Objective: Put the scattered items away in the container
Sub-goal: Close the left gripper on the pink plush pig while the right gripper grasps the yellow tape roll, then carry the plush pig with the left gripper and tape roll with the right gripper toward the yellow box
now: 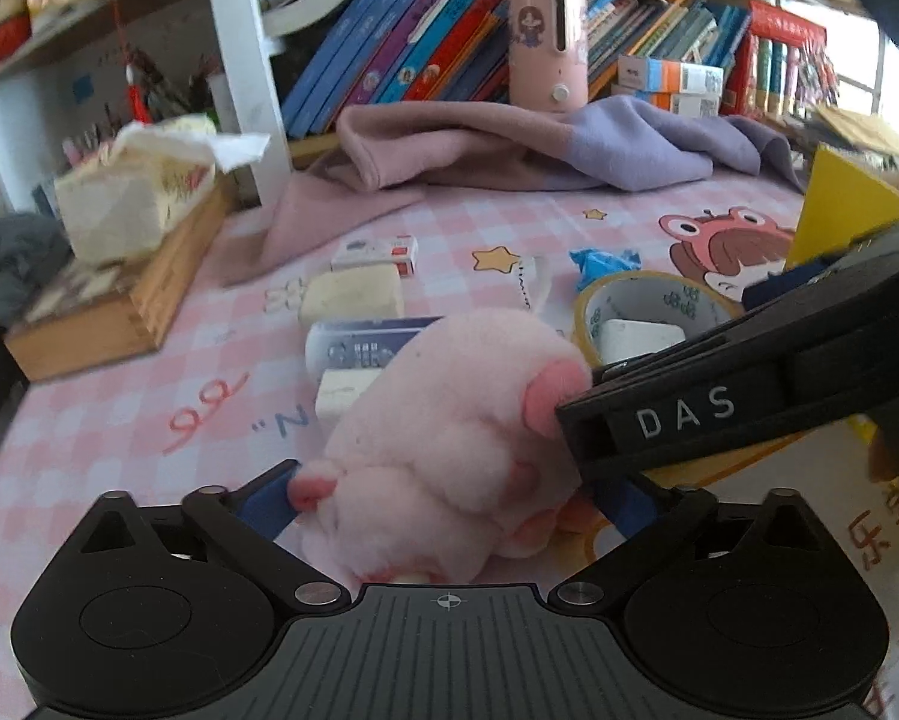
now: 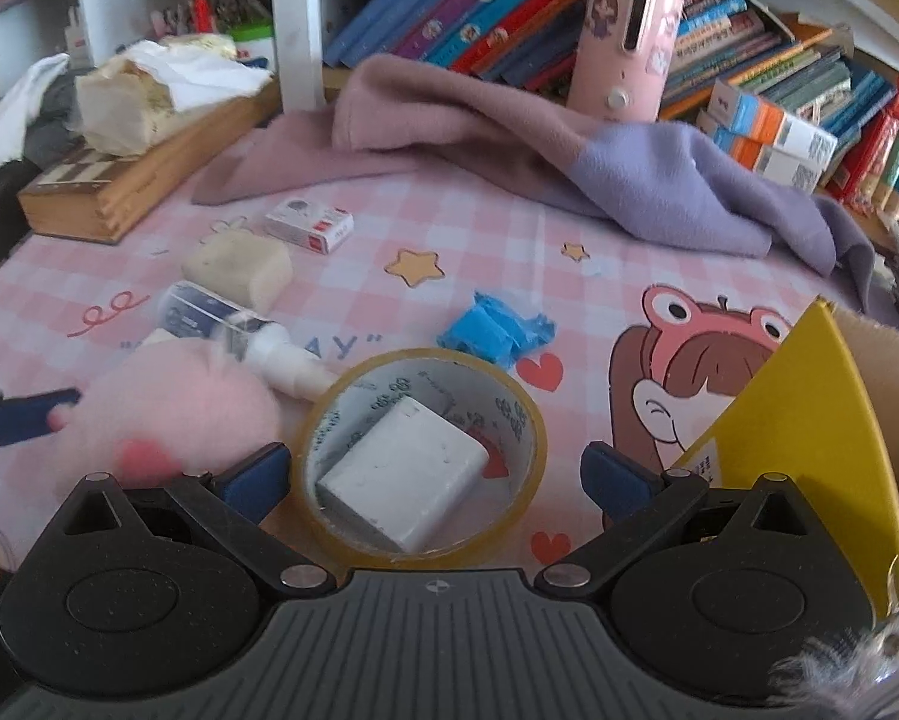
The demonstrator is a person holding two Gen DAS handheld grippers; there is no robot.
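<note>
My left gripper [image 1: 443,501] is shut on a pink plush toy [image 1: 449,450], its blue fingertips [image 1: 266,501] pressed into both sides; the toy also shows at the left of the right wrist view [image 2: 173,414]. My right gripper [image 2: 431,480] is open, its fingers on either side of a roll of clear tape [image 2: 527,420] with a white block [image 2: 401,474] inside its ring. The yellow cardboard container [image 2: 809,414] stands at the right. Scattered on the pink checked cloth [image 2: 479,240] are a blue crumpled wrapper [image 2: 494,330], a clear bottle [image 2: 209,315], a cream block [image 2: 236,267] and a small white-red box [image 2: 308,223].
A pink and purple blanket [image 2: 569,150] lies at the back before a bookshelf [image 2: 509,12] with a pink cylinder device [image 2: 626,39]. A wooden chess box [image 2: 125,180] with a tissue pack [image 2: 131,102] sits at the back left. The right gripper's black body [image 1: 749,402] crosses the left wrist view.
</note>
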